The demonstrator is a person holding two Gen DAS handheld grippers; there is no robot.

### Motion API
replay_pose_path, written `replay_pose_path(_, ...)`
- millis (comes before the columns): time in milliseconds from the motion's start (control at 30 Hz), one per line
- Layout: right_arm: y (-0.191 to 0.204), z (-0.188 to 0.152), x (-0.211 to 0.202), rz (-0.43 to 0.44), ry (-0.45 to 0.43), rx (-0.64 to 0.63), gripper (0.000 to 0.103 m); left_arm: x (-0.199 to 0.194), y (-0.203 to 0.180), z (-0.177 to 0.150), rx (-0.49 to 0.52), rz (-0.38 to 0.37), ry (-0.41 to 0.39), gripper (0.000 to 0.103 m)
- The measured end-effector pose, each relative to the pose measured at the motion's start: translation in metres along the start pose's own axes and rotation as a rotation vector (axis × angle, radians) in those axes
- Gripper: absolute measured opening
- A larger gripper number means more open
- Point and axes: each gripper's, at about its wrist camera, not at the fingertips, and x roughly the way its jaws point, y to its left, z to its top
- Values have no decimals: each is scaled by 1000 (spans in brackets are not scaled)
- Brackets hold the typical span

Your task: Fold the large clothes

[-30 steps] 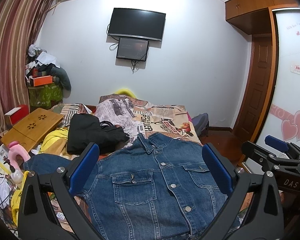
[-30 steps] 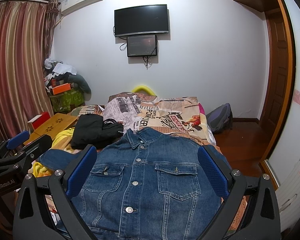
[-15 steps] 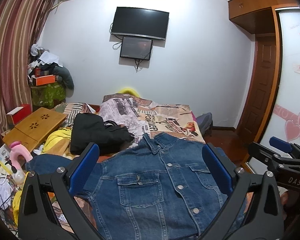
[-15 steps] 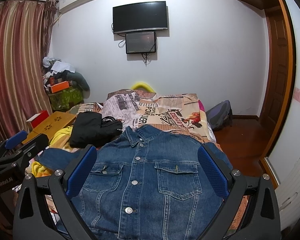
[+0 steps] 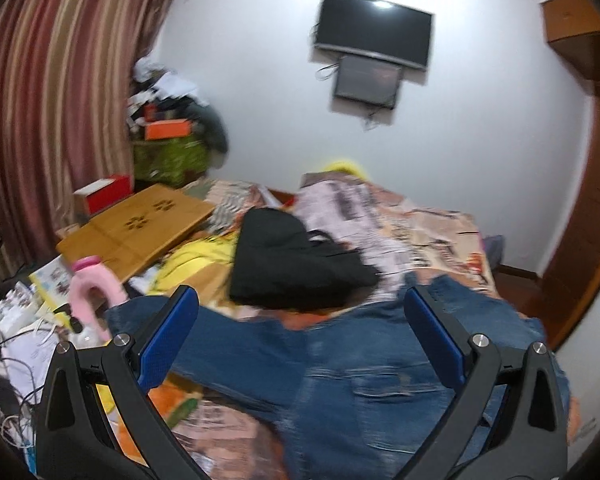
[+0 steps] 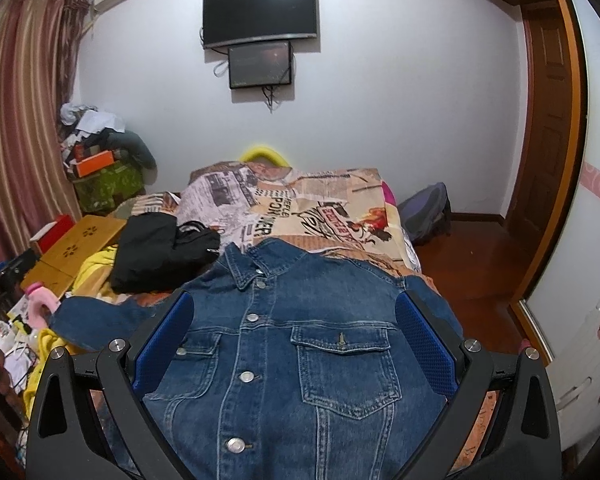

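A blue denim jacket (image 6: 300, 344) lies face up and buttoned on the bed, collar toward the far wall, one sleeve stretched out to the left. In the right wrist view my right gripper (image 6: 296, 348) hangs open above the jacket's chest, its blue pads either side of the pockets. The left wrist view is blurred; there my left gripper (image 5: 300, 340) stands open above the jacket (image 5: 380, 380), over its left sleeve and shoulder. Neither gripper holds any cloth.
A black garment (image 6: 160, 256) and yellow cloth (image 6: 92, 268) lie left of the jacket on the newspaper-print bedspread (image 6: 300, 208). A wooden lap desk (image 5: 136, 232), a pink bottle (image 5: 92, 288) and cables crowd the left side. Bare wooden floor (image 6: 472, 272) and a door lie to the right.
The left gripper has swung to the left and tilted, so its view now takes in the jacket's left sleeve and the clutter. The right gripper has moved slightly closer to the jacket.
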Motion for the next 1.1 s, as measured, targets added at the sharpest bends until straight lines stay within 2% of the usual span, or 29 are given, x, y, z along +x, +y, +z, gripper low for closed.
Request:
replay_pose_path(133,-3,0,21,-32,39,7,100,34,42,-3,-40,88,54,103)
replay_pose_path(200,-5,-1,34,-51,63,13,100,57,70,-8,-72,139,102,103)
replay_pose_path(300,-9,-3,51,-63,107,30,100,83,103,-18,-122,170,186,103)
replay_pose_path(400,-12,-3,61,-47,143,58,100,112,143,-38,-256,145,289,103)
replay_pose_path(467,-13,-4,68,-41,164,68,100,128,172,-56,-369,140,352,98)
replay_pose_path(567,-12,-5,78,-45,192,67,100,144,197,-78,-479,143,411,91)
replay_pose_path(767,-10,-8,96,-51,243,51,100,171,233,-118,-705,51,498,73)
replay_pose_path(933,-5,-8,108,-37,269,51,100,189,234,-128,-732,32,527,67)
replay_pose_path(1033,-1,-9,113,-29,277,45,100,197,228,-127,-714,16,531,56)
replay_pose_path(1100,0,-9,115,-28,282,37,100,201,221,-122,-663,35,524,44)
